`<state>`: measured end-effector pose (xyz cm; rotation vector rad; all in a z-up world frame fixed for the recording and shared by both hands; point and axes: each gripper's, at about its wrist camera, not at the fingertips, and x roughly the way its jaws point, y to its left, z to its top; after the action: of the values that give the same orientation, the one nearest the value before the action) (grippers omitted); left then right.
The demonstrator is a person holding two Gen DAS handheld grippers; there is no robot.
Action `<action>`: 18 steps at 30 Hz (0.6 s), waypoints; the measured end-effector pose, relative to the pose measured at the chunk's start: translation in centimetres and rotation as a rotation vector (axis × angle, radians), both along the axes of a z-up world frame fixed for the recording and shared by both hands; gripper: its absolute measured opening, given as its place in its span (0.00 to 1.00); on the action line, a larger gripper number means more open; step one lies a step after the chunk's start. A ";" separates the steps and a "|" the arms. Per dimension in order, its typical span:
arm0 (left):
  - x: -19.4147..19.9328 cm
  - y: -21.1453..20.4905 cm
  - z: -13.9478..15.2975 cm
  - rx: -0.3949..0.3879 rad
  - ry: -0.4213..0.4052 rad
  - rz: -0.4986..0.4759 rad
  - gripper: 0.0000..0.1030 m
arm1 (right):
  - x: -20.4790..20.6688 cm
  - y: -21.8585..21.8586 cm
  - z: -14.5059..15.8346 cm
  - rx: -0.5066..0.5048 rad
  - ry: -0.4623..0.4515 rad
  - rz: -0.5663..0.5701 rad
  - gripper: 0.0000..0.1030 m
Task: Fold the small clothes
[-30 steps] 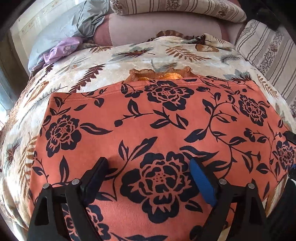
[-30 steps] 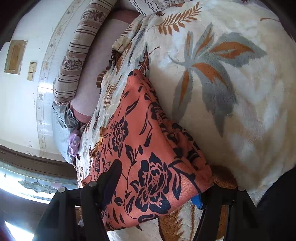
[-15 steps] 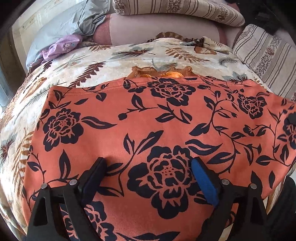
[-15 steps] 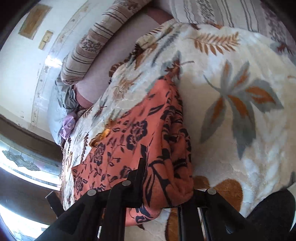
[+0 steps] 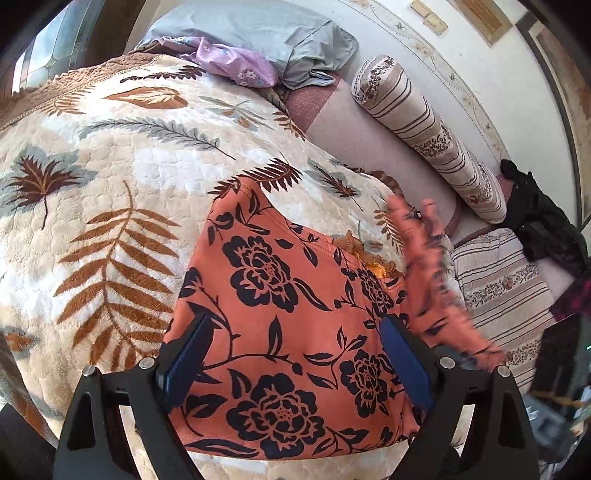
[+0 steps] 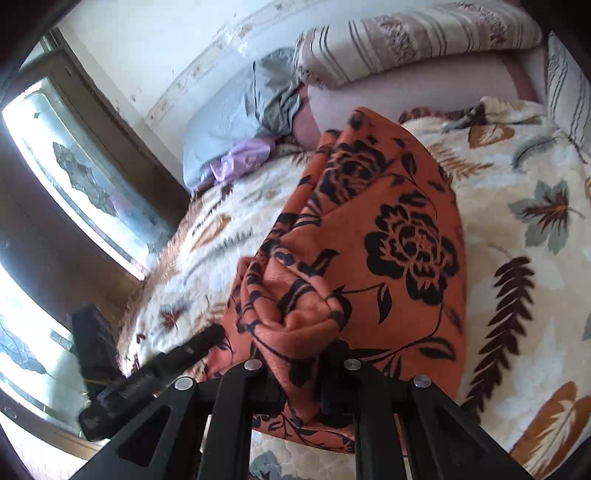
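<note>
R tongs (image 6: 301,373): jaws clamped tight on a bunched fold of the orange floral garment (image 6: 388,258), cloth pinched betw. the pads and lifted off the bed, hanging in a drape down to the blanket (image 6: 517,177). They've just been closing, w/ the fabric betw. them.

L tongs (image 5: 295,365): jaws spread wide, blue pads either side of the garment (image 5: 280,332), which lies mostly flat on the blanket (image 5: 110,166); can't tell if pads touch it. In L wrist view the garment's R side is raised and motion-blurred. An orange frilly trim (image 5: 369,254) peeks out at its far edge.

Farther back: grey pillow (image 5: 266,33) w/ a lilac cloth (image 5: 236,62) beside it, striped bolster (image 5: 424,125) along the wall, striped cushion (image 5: 506,288) and dark clothing (image 5: 543,221) at R. Window (image 6: 74,177) at L in R wrist view.
</note>
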<state>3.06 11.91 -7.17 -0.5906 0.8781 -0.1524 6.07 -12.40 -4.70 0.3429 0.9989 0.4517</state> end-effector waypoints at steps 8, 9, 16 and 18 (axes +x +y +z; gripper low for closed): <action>1.6 -0.8 -1.9 -0.224 0.097 -0.087 0.89 | 0.3 0.6 -5.7 0.026 0.143 0.071 0.14; 2.1 -1.4 -1.8 -0.245 0.103 -0.103 0.89 | 0.3 0.5 -5.8 0.032 0.148 0.076 0.14; 7.9 -5.1 -3.6 -0.389 0.239 -0.214 0.89 | -1.3 0.2 -5.0 0.065 0.096 0.071 0.21; 9.4 -6.0 -4.2 -0.382 0.281 -0.228 0.89 | -2.0 -0.4 -4.9 0.072 0.084 0.070 0.23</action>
<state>12.43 5.91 -11.40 -0.8809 1.2010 -0.4594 4.05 -12.79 -9.60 0.3949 1.0807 0.5415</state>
